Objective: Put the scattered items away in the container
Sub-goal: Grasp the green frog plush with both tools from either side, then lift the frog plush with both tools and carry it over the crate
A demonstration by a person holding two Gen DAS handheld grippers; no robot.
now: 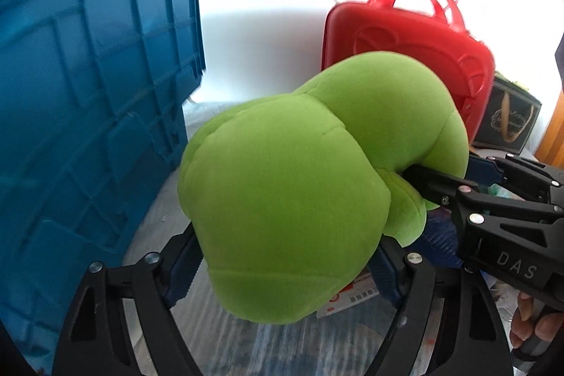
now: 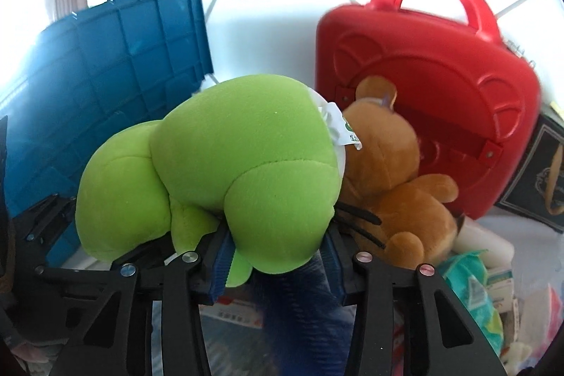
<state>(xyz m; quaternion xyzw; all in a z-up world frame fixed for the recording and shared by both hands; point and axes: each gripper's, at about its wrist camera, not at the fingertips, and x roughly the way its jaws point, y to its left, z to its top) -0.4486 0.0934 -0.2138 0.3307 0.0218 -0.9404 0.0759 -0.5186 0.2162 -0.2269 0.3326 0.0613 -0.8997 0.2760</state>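
Your left claw [image 1: 285,273] clamps green plush [image 1: 282,199] | right claw [image 2: 278,256] clamps it too | blue crate [image 1: 88,94] left of plush

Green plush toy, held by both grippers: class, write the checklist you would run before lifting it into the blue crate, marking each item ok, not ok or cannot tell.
1. Left gripper has the green plush toy between its jaws: ok.
2. Right gripper pinches the toy's lower part: ok.
3. Toy clear of the brown plush bear: not ok, they touch.
4. Blue crate close by: ok.
5. Crate opening facing the toy: cannot tell, only its ribbed side shows.
6. Red case out of the path: ok, it stands opposite the crate.
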